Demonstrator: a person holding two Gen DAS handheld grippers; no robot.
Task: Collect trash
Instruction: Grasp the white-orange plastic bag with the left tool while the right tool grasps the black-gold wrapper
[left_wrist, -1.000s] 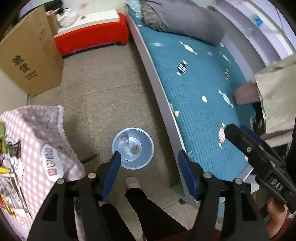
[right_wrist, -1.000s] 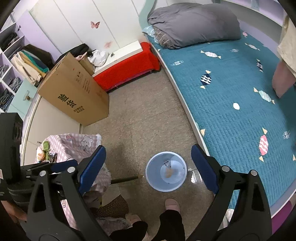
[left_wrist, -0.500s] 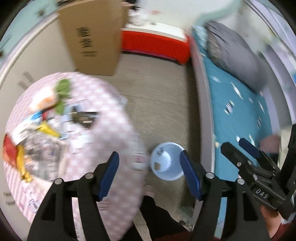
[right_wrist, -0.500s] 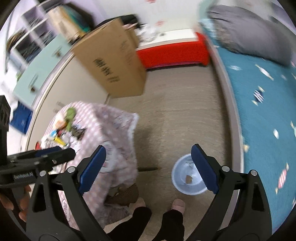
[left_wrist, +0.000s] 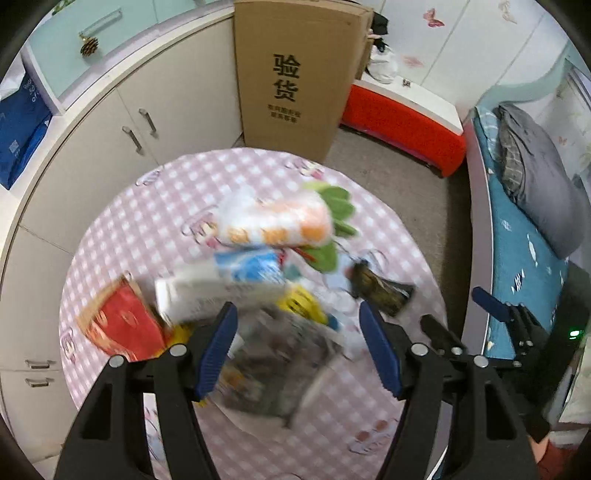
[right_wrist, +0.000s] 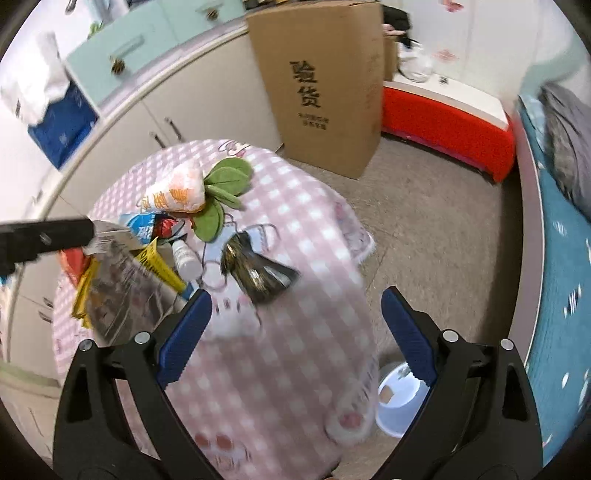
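A round table with a pink checked cloth (left_wrist: 155, 221) (right_wrist: 295, 332) carries a pile of wrappers and packets: a grey crumpled bag (left_wrist: 280, 362) (right_wrist: 122, 288), a dark shiny wrapper (left_wrist: 380, 290) (right_wrist: 258, 273), a red packet (left_wrist: 122, 328), a yellow wrapper (right_wrist: 159, 266). A carrot plush (left_wrist: 277, 218) (right_wrist: 177, 192) lies among them. My left gripper (left_wrist: 299, 347) is open above the grey bag. My right gripper (right_wrist: 295, 328) is open above the cloth near the dark wrapper. A pale blue bin (right_wrist: 399, 398) stands on the floor, partly hidden.
A tall cardboard box (left_wrist: 295, 77) (right_wrist: 325, 85) stands behind the table. Beige cabinets (left_wrist: 110, 122) run along the left. A red bench (left_wrist: 406, 125) and a bed with a teal cover (left_wrist: 524, 251) lie to the right. The other gripper shows at right (left_wrist: 491, 306).
Both grippers have swung left from the floor bin and bed to over the table. The trash pile now fills both views. Both stay open and empty.
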